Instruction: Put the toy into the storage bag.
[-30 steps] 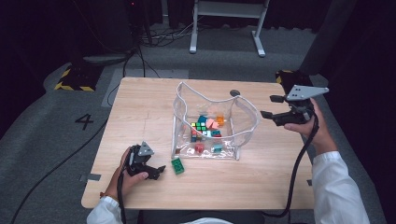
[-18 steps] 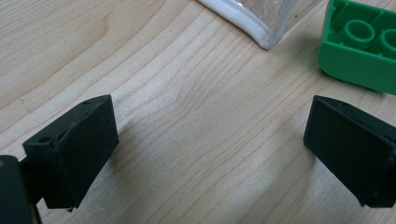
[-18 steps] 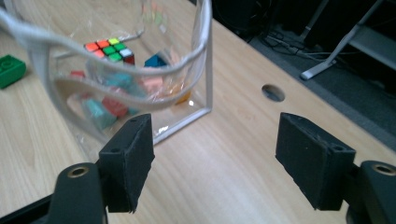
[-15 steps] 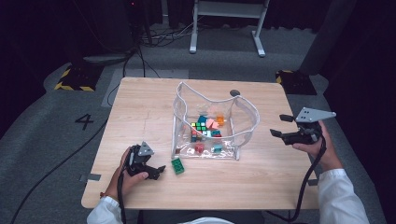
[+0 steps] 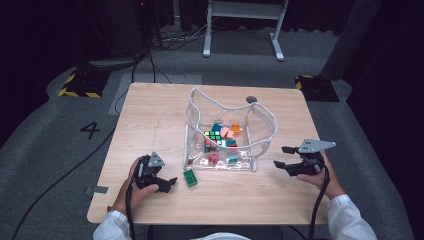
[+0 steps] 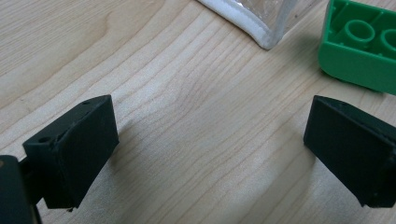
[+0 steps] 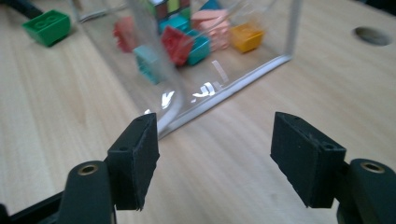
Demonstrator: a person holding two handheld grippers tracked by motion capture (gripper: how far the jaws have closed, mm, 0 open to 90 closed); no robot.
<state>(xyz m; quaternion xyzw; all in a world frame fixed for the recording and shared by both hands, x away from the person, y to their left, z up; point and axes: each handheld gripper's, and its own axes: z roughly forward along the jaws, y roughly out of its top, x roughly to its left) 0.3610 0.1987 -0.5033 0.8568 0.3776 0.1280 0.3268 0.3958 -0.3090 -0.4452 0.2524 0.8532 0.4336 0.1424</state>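
Wooden surface (image 5: 150, 115) carries a clear bag (image 5: 227, 135) of bricks; the green brick (image 5: 189, 177) lies outside, just beside the left gripper (image 5: 167, 184). Left gripper view: fingers wide, brick (image 6: 362, 44) ahead, positioned for pickup. Right gripper view: right gripper (image 7: 215, 158) fingers wide, facing the bag's corner, probably to steady it.

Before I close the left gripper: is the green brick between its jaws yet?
No, in the left gripper view the green brick lies beyond the right jaw, and bare table lies between the open jaws.

One green brick (image 5: 189, 177) on table (image 5: 150, 115); one clear bag (image 5: 260, 120); two grippers.
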